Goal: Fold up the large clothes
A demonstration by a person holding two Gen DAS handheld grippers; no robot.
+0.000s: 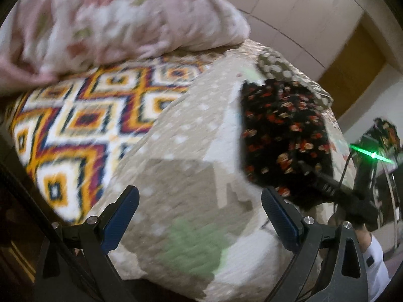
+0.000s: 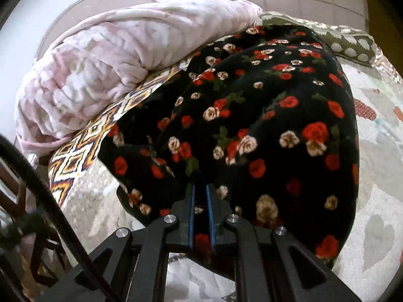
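— Blankets crowd the bed: a pink quilt [image 2: 100,75] at ten o'clock of the black floral garment [image 2: 264,115], a diamond-patterned cloth [image 2: 75,158] under its edge.

— And the grippers?

— Right gripper [image 2: 201,216] pinches the garment's near hem. Left gripper [image 1: 199,216] hangs with jaws spread over the beige bedspread [image 1: 181,151], holding nothing.

— Room?

— Tiled wall [image 1: 289,7] at twelve o'clock.

Black hand-held gripper [image 2: 200,201] frames w/ blue pads [image 1: 121,222], silver screws, black cable, white sleeve [image 1: 375,264].

bed [image 2: 377,201] | floral garment [image 2: 264,115], pink blanket [image 2: 100,70], patterned cloth [image 1: 83,125]
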